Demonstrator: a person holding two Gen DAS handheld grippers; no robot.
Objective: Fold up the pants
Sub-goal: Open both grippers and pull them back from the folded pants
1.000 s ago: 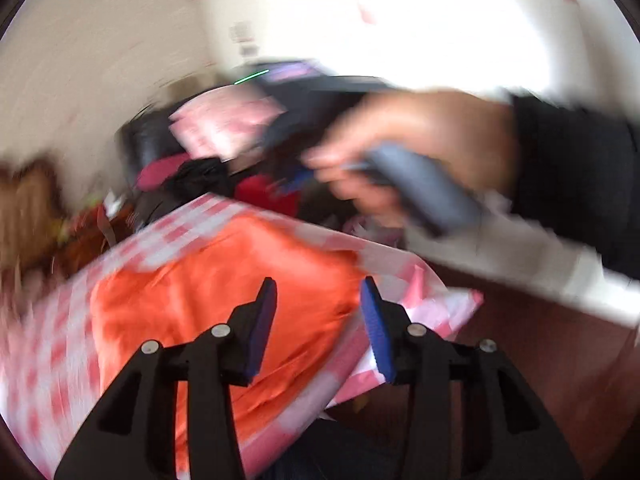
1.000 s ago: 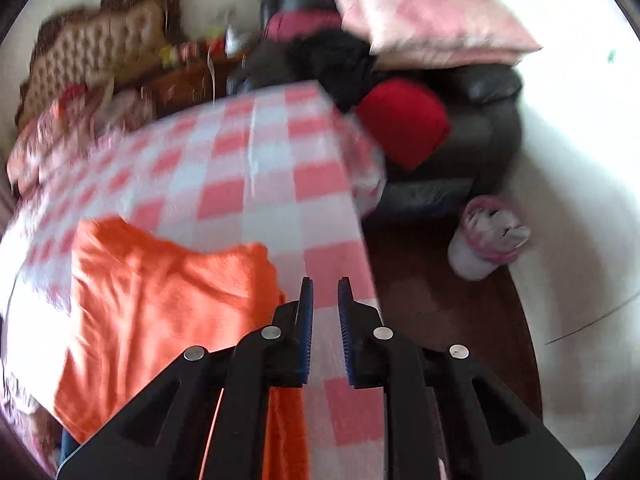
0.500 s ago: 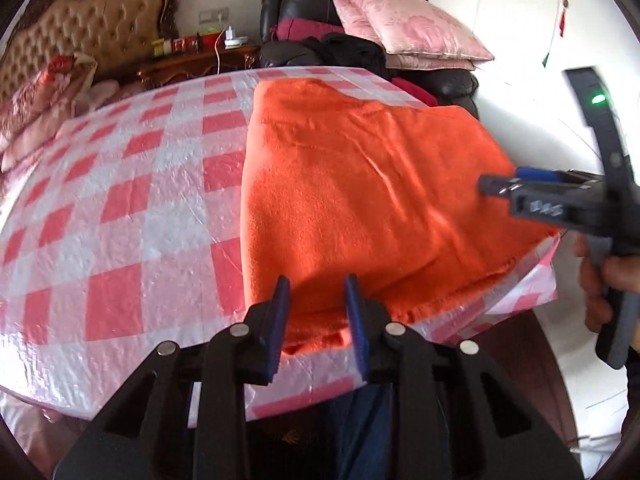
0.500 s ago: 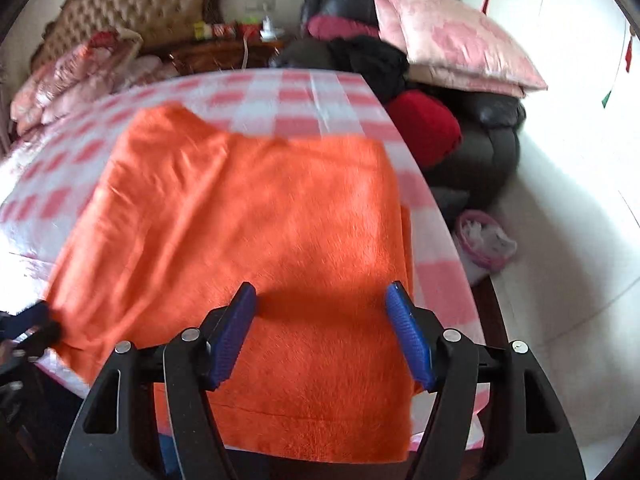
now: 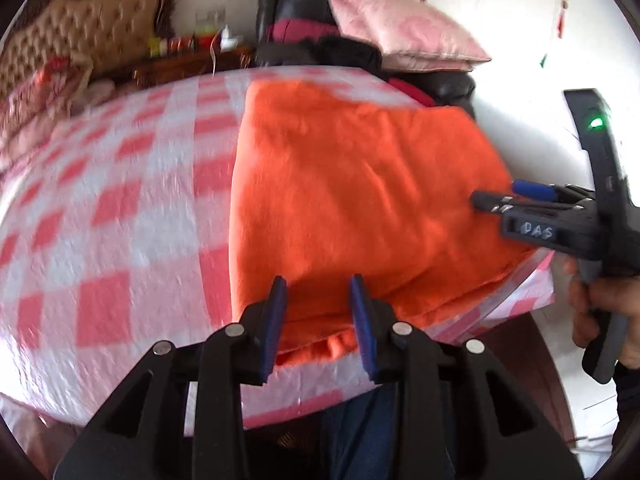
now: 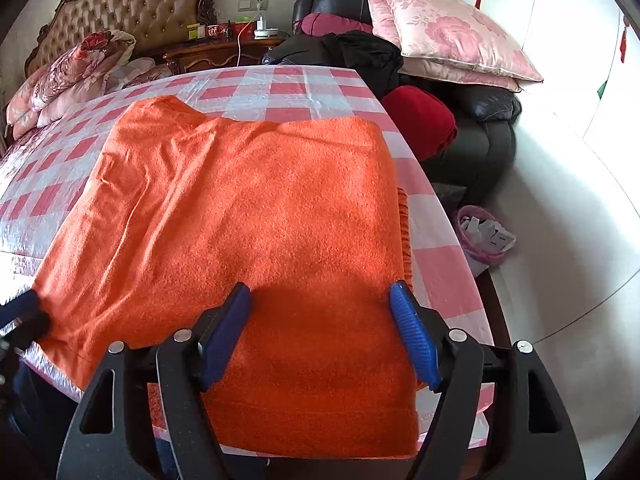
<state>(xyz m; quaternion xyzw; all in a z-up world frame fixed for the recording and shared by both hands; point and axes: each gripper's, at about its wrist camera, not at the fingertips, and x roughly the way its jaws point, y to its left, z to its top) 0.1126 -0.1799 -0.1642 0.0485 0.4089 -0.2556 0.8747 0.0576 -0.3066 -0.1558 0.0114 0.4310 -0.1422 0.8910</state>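
Since half a second ago left gripper (image 5: 318,312) opens a bit wider at the near hem, no cloth visibly pinched between its fingers now; right gripper (image 6: 320,332) about same pose, fingers spread wide over the cloth, gripping nothing

Table with checked cloth (image 6: 280,88) fills both views; orange pants (image 6: 248,216) lie folded on its near right part, near edge hanging over the table rim at 6 o'clock in the right wrist view, right edge close to the table side at 3 o'clock

Pants look like thick fleecy knit: soft, limp, light, not slippery, not fragile; layers likely drag and bunch rather than slide. Best hold judged at edges or corners, pinching all layers at the near hem, one gripper per corner

Long axis runs roughly 7 to 1 o'clock in the right wrist view, narrower end pointing away toward 11 o'clock, broad end near the grippers; which end is waist cannot tell

Ribbed strip (image 6: 404,232) shows along the right edge, under the top layer
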